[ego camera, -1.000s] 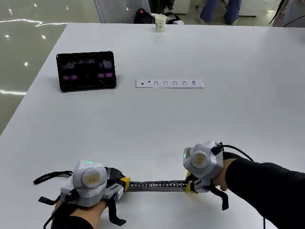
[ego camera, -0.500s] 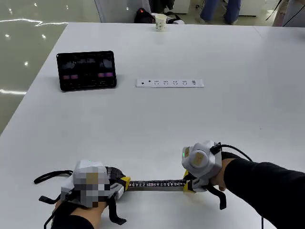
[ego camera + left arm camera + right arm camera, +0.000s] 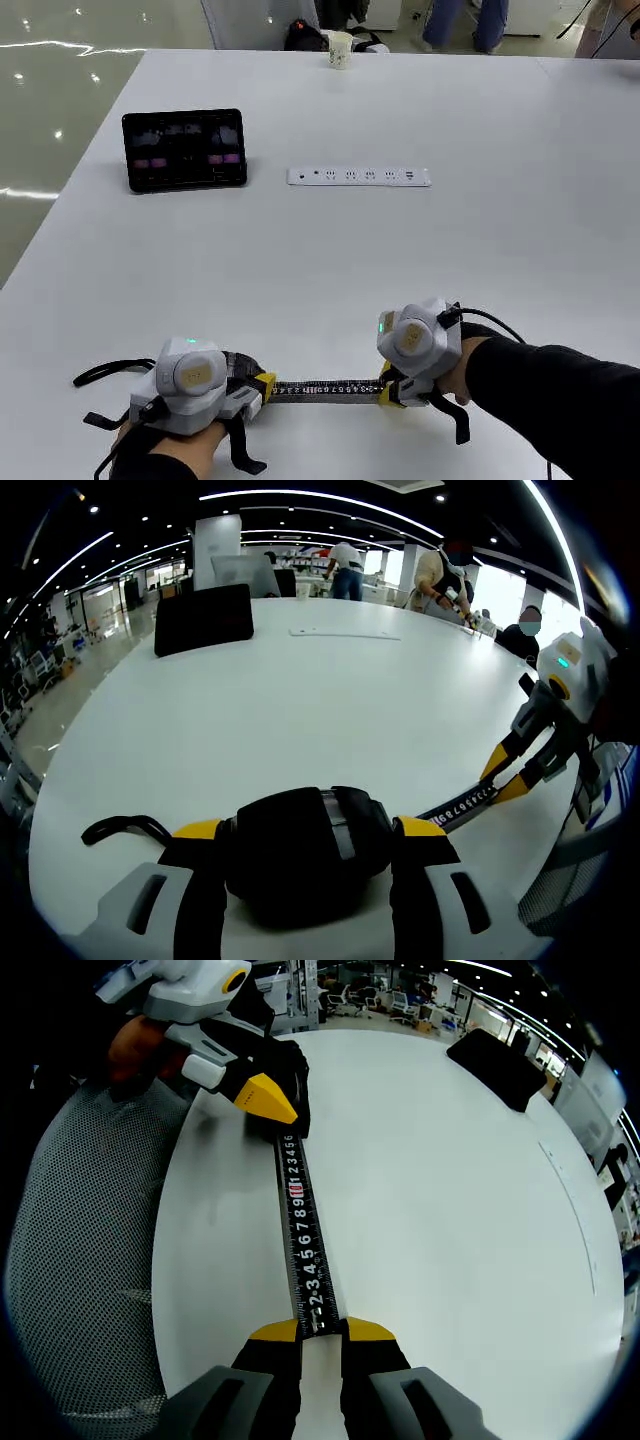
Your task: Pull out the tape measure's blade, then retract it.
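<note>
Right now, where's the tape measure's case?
The case sits near-left on the table in the head view, clamped in the left gripper, with its blade running right to the right gripper.

White table [image 3: 480, 250], dark tablet [image 3: 185, 150] at left, white power strip [image 3: 359, 177] mid-table, paper cup [image 3: 341, 49] at far edge

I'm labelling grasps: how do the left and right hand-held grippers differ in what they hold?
The left hand-held gripper clamps the bulky black tape measure case, jaws spread wide; the right hand-held gripper pinches the thin blade at its end, jaws almost together. Both are shut on their part, low over the white table.
</note>
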